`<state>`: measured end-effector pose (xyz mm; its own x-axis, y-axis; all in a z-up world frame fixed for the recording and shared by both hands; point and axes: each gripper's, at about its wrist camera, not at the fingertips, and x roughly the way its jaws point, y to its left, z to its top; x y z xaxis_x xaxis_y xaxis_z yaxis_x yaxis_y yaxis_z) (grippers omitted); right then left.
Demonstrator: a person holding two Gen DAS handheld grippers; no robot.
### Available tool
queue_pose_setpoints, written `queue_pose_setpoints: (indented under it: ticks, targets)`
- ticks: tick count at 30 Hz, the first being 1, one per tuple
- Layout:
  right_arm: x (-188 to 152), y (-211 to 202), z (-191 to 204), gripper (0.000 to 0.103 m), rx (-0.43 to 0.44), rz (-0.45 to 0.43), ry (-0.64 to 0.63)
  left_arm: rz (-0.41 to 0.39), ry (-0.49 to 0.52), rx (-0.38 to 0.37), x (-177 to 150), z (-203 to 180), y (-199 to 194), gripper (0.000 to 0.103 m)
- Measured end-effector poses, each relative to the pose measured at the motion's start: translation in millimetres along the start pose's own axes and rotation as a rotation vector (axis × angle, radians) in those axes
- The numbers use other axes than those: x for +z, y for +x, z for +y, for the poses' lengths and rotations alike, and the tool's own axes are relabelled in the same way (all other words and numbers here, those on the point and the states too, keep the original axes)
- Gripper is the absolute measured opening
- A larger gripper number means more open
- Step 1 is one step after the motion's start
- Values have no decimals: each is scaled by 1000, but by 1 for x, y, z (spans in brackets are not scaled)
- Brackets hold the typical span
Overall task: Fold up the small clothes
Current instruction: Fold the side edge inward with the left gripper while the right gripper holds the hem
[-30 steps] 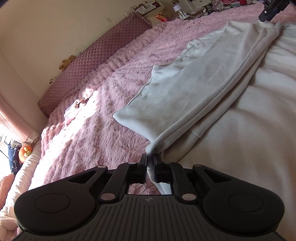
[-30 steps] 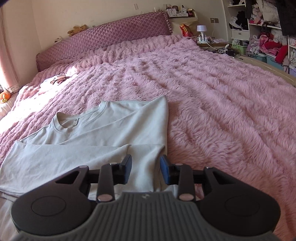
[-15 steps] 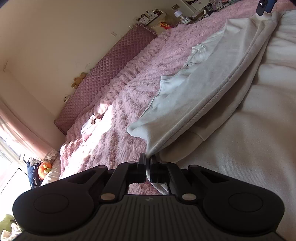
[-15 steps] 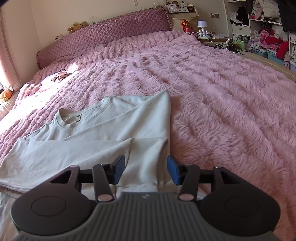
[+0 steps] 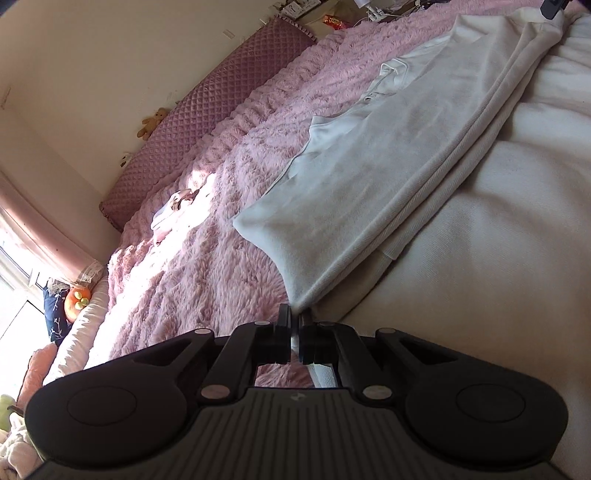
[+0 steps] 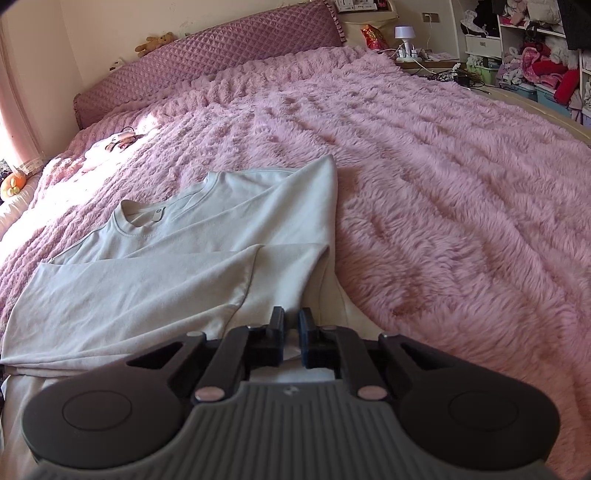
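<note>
A pale grey long-sleeved shirt [image 6: 155, 280] lies partly folded on the pink furry bedspread [image 6: 424, 177], collar toward the headboard, one sleeve folded across the body. My right gripper [image 6: 291, 321] is shut on the shirt's near right bottom edge. In the left wrist view the shirt [image 5: 369, 177] stretches away, and my left gripper [image 5: 295, 315] is shut on its near corner. The right gripper's tip [image 5: 552, 7] shows at the shirt's far end.
A white blanket [image 5: 498, 258] lies under the shirt's near edge. A small pink garment [image 6: 110, 142] lies near the quilted headboard [image 6: 207, 62]. Shelves with clothes [image 6: 535, 62] and a bedside table [image 6: 417, 55] stand at the right. A curtain and window [image 5: 22, 240] are left.
My right gripper's jaws have closed from wide open onto the shirt's bottom edge. My left gripper stays shut on its corner and has tilted and shifted a little.
</note>
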<state>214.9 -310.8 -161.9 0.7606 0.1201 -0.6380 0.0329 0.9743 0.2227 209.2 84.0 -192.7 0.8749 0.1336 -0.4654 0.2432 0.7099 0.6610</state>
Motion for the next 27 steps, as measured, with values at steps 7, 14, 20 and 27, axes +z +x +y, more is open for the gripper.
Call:
queue_pose_setpoints:
  ticks: [7, 14, 20, 27]
  targets:
    - [-11, -2, -13, 0, -89, 13, 3, 21, -42, -19, -2, 0, 0, 3]
    - [-11, -17, -23, 32, -8, -44, 109, 21, -14, -39, -8, -2, -6, 3]
    - [-10, -24, -22, 31, 43, -56, 188, 29, -23, -36, -6, -5, -5, 3]
    - [-15, -23, -18, 30, 66, -43, 241, 34, -22, -40, -6, -5, -5, 3]
